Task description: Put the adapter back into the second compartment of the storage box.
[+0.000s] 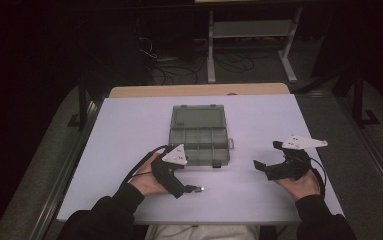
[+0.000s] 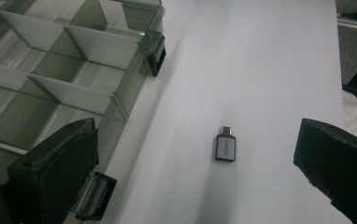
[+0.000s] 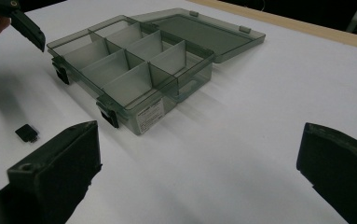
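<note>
Small USB adapter lying flat on the white counter, just right of the near-right corner of the open compartment box, between the spread fingers of the left gripper. Nothing held there; jaws wide apart, well clear of the adapter on both sides. Right gripper resting at the near right of the counter, fingers likewise wide open and empty, well apart from box and adapter.

Likely next: closing on the adapter and dropping it into a compartment. Risks, judged from this layout:

- Adapter thin and low on a smooth surface; finger tips arriving too high could skate over it or flick it away instead of pinching.
- Left finger sitting right against the box wall and its black latch; closing or lowering from here could snag the latch or shove the whole box.
- Off-centre closing, the adapter lying nearer one finger than the other, could spin it out of the grasp.
- Light empty box with its lid laid open behind; any nudge likely to slide it.
</note>
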A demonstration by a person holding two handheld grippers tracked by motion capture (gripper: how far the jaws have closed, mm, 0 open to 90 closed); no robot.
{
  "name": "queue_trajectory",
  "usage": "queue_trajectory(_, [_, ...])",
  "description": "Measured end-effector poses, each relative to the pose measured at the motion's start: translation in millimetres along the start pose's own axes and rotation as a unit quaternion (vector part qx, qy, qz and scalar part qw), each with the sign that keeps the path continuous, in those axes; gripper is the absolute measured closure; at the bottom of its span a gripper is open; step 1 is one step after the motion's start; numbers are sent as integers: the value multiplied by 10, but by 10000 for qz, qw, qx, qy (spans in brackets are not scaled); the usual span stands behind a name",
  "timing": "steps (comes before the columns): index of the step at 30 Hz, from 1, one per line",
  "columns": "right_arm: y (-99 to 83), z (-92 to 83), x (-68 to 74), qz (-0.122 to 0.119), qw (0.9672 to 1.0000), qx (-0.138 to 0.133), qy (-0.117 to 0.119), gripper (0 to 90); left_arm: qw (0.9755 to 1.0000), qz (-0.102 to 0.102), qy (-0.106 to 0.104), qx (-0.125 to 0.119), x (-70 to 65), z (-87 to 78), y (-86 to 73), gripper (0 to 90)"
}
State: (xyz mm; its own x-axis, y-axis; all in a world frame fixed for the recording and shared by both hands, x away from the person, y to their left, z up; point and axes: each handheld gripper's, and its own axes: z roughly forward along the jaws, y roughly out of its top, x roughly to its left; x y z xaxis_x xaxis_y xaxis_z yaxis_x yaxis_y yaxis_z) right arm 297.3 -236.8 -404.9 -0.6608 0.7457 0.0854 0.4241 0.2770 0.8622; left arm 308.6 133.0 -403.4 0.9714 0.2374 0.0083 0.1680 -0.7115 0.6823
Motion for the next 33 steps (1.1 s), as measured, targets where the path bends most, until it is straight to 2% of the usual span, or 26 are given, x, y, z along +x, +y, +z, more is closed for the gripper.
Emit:
queue_trajectory(8, [0,10,6,-15,10000,23,5,0,9999,55,-85,132,-48,89,-7,0])
queue_trajectory(21, [0,10,8,-24,10000,26,0,0,9984,293,-181,443,-142,249,-9,27])
queue_trajectory(32, [-2,16,9,-27,10000,45,20,0,9972,352,-409,519,-136,276,-18,207])
queue_trajectory(33, [-2,19,9,-35,10000,50,26,0,9967,370,-480,546,-132,294,-24,241])
